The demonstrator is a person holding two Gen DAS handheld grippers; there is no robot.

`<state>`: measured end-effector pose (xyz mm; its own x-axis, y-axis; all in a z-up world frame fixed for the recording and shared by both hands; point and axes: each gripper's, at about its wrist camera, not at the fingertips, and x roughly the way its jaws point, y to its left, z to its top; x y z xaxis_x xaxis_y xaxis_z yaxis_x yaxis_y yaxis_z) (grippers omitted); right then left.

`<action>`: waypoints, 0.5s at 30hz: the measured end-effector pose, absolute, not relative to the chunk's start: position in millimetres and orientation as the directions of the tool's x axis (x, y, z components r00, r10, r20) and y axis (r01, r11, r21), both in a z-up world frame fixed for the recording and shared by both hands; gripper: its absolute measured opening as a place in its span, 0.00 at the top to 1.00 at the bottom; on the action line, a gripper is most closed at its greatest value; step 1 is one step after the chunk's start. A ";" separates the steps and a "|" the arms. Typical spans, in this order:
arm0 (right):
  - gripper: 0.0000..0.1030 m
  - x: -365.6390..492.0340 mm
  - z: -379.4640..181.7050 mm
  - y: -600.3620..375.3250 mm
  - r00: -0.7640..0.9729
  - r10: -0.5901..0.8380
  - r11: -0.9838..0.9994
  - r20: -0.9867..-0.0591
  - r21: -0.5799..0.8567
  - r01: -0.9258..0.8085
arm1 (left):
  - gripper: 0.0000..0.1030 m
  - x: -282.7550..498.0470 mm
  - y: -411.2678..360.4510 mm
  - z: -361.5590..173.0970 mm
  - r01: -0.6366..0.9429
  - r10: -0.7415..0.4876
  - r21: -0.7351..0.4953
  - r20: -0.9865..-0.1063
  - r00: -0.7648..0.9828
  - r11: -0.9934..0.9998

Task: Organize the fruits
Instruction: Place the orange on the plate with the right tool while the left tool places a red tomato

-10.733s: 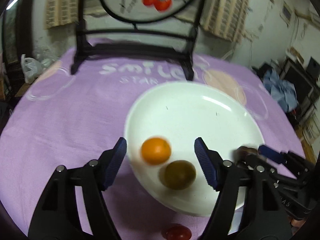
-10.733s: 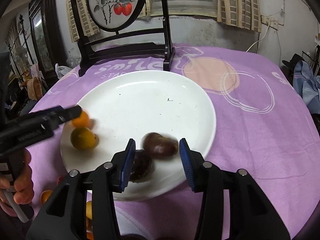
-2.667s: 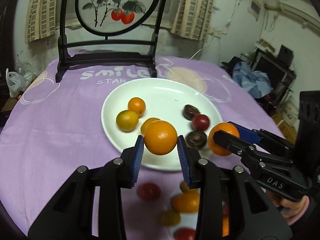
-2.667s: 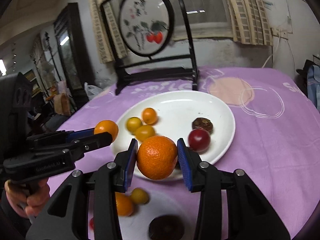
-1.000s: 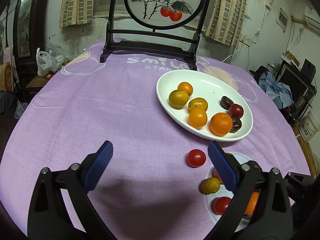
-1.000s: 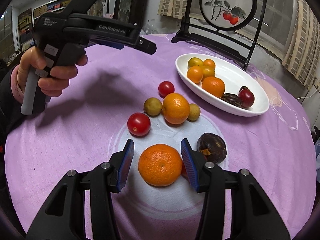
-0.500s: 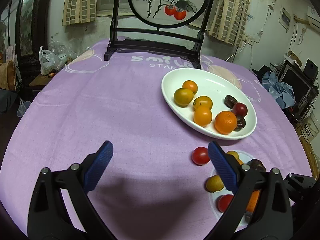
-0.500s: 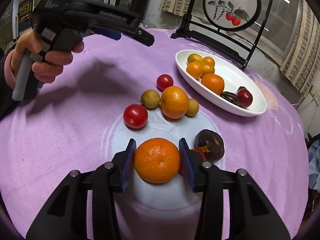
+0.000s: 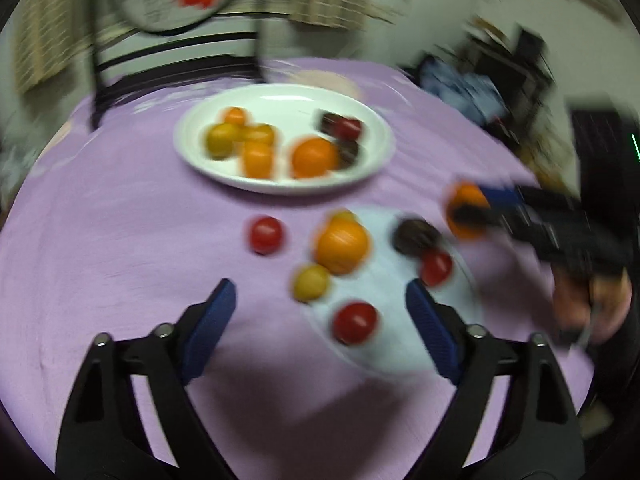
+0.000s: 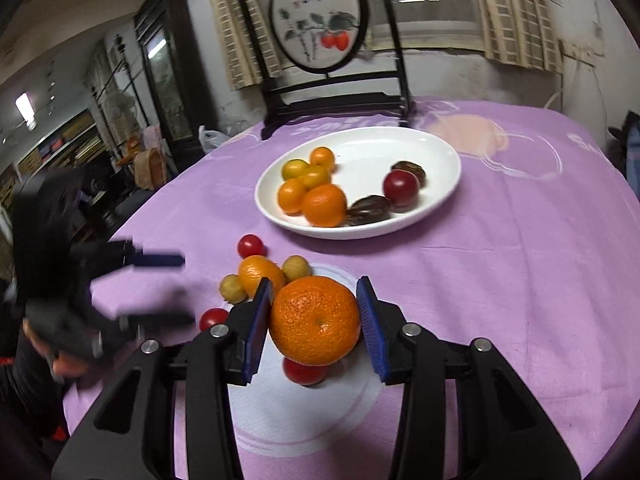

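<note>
A round table under a purple printed tablecloth [image 10: 500, 280] fills the room's centre. At its far edge stands a dark-framed round painted screen [image 10: 316, 24]. Behind it, a window with beige checked curtains [image 10: 516, 12]; a dark glass-fronted cabinet [image 10: 164, 76] stands left.

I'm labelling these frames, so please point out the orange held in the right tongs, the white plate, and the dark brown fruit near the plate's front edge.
held orange [image 10: 315, 320], right wrist view, centre of its peel.
white plate [image 10: 434, 150], right wrist view, bare inside near the far rim.
dark brown fruit [image 10: 369, 209], right wrist view, middle of its wrinkled top.
</note>
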<state>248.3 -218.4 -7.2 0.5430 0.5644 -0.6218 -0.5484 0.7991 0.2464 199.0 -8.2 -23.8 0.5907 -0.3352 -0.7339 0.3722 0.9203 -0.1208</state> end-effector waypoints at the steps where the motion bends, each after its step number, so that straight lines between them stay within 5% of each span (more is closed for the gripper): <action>1: 0.58 249.0 -7.6 -219.0 0.542 0.562 0.801 -0.624 0.247 -0.546 | 0.29 193.7 -17.0 -28.1 0.405 -0.342 -0.104 -0.745 0.573 0.908; 10: 0.58 246.0 -8.7 -213.1 0.545 0.546 0.803 -0.636 0.212 -0.557 | 0.57 192.4 -36.6 -49.7 0.430 -0.308 -0.065 -0.794 0.524 0.900; 15: 0.58 243.9 -8.3 -211.5 0.554 0.539 0.805 -0.634 0.197 -0.559 | 0.64 199.3 -32.9 -51.8 0.401 -0.306 -0.089 -0.799 0.518 0.912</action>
<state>243.9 -211.5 -8.3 0.5541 0.5394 -0.6341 -0.5590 0.8055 0.1967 199.3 -32.9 -51.8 0.5179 -0.3057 -0.7989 0.4006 0.9119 -0.0893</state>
